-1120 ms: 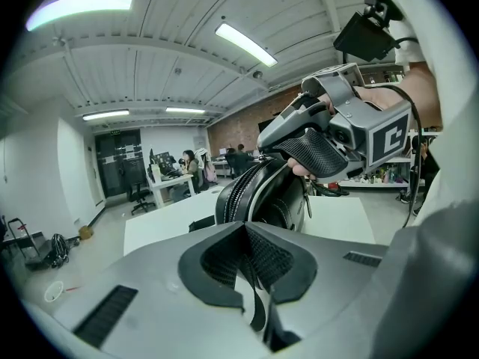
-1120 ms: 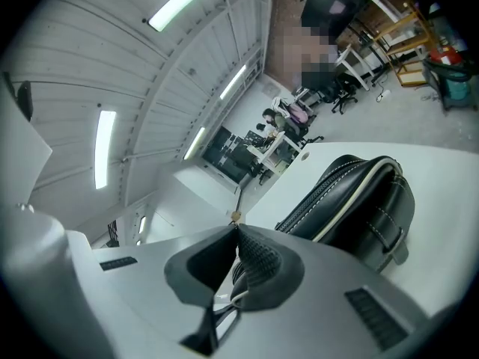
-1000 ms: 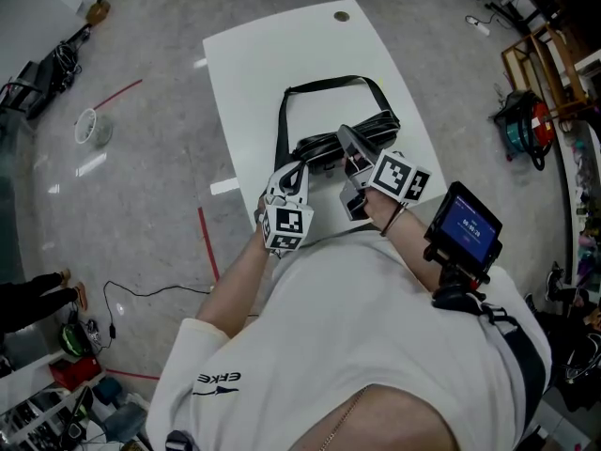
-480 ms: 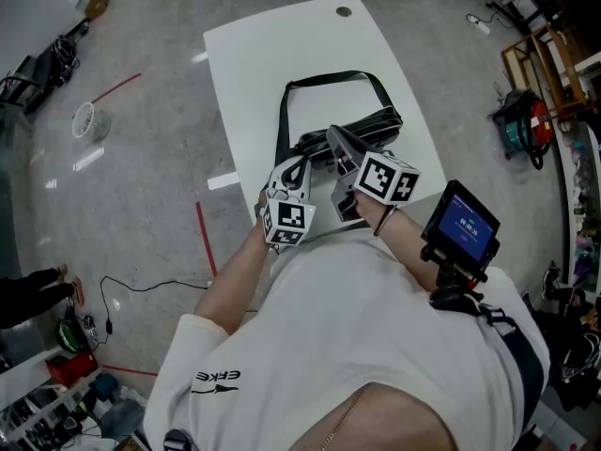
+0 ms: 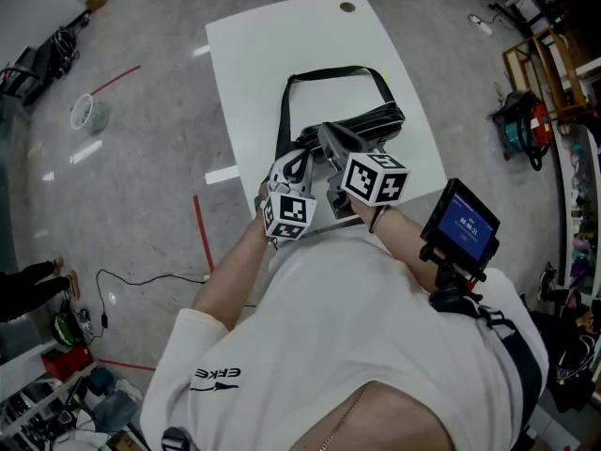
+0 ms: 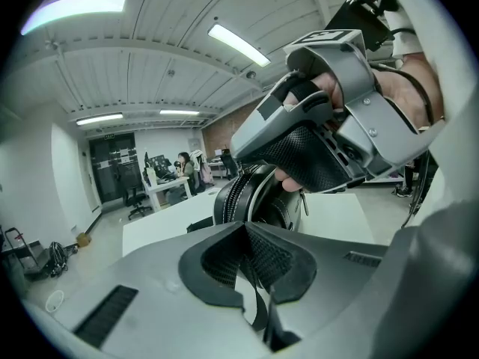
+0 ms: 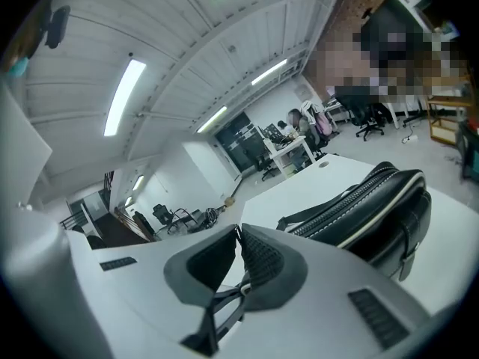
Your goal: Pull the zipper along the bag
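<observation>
A black bag (image 5: pixel 368 122) with a long strap (image 5: pixel 329 71) lies on the white table (image 5: pixel 254 45), its zipper row facing up (image 7: pixel 352 193). At the bag's near end, my left gripper (image 5: pixel 297 156) is shut; in its own view the pads (image 6: pixel 262 256) meet with nothing clearly between them, and the bag (image 6: pixel 239 197) is just beyond. My right gripper (image 5: pixel 329 137) hovers over the bag's near-left part, right beside the left one, and looms above the bag in the left gripper view (image 6: pixel 241 152). Its jaws (image 7: pixel 238 234) are shut and empty, the bag (image 7: pixel 374 208) to their right.
A small screen device (image 5: pixel 462 224) is mounted at the person's right side. The table has a cable hole (image 5: pixel 348 7) at its far end. Floor with red tape (image 5: pixel 199 233) and cables surrounds it. Shelving and gear stand at the right (image 5: pixel 531 83).
My right gripper has moved left along the bag's near end, closer to the left gripper. The left gripper has stayed almost in place.
</observation>
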`<state>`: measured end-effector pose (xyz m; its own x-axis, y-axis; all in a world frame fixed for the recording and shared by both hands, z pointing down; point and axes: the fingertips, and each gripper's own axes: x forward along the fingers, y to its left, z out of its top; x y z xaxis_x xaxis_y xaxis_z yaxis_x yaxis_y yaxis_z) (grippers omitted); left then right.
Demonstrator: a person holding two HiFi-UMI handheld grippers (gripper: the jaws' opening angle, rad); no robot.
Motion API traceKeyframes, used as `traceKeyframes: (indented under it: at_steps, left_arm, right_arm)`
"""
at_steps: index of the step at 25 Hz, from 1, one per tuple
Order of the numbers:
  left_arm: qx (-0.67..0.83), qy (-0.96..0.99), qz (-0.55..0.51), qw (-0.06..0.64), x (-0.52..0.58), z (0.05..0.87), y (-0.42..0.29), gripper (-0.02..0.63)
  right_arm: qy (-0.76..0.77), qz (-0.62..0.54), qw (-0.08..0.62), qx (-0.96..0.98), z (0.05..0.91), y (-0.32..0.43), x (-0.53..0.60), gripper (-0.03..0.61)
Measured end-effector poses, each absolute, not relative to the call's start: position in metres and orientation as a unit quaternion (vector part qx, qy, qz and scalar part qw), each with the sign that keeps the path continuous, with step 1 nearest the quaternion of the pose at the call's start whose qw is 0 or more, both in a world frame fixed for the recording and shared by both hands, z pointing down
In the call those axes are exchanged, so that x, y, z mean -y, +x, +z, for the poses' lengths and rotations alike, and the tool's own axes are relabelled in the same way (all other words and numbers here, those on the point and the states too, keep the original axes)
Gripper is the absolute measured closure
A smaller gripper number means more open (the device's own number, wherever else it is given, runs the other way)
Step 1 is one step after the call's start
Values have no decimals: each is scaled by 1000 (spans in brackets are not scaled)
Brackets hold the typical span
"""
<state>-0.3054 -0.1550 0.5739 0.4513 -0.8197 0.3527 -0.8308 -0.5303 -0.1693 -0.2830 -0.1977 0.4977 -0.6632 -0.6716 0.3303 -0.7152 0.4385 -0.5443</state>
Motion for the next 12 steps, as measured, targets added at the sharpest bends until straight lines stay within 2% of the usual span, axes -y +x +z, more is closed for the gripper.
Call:
traceKeyframes:
  at_steps: [12]
  left_arm:
    - [476,856,201,4,156,572,-300,611]
  right_arm:
    - [381,246,135,881,510,-311,187,565]
